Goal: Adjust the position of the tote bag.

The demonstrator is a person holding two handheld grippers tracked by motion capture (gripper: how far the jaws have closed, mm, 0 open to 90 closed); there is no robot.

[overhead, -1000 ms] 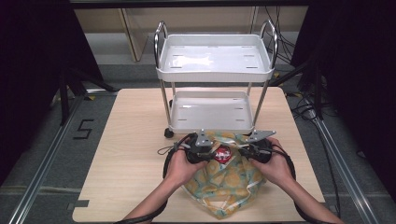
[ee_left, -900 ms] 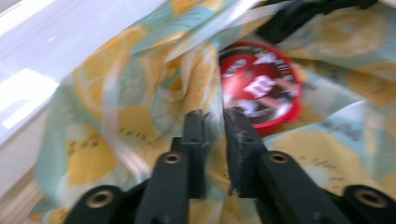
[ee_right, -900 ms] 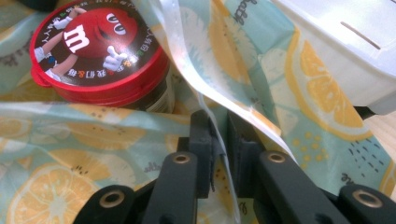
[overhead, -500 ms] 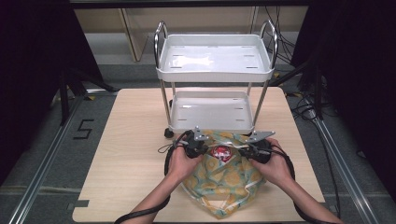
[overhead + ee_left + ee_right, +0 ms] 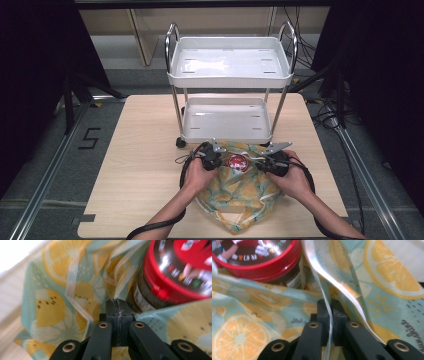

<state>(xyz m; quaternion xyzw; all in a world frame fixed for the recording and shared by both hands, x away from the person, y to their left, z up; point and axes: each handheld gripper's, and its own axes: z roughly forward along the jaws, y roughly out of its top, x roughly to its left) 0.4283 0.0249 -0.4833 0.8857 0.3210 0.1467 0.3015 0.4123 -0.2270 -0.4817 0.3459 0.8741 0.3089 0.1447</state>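
**Thin film, heavy tin: the bag's mouth may slip**

Nearest the person, at 6 o'clock on the surface (image 5: pixel 125 150), lies the bag (image 5: pixel 235 200), a soft glossy film printed with lemon slices on pale teal, creased and crinkled. The left tongs (image 5: pixel 117 305) are pressed together on a fold of the bag's rim; the right tongs (image 5: pixel 329 305) pinch another edge of that film, which runs up between their tips. Between the two, just past the jaw tips, sits the tin (image 5: pixel 238 162), a rigid round can with a red lid and dark printed wall, inside the bag's mouth.

The risk, as I judge it: the film is slick and thin, so it could slide out of either pinch or tear if the tin's weight hangs on it. The tin could roll out.

Farther off, at 12 o'clock, stands the cart (image 5: pixel 230 75): white trays, chromed tubes.
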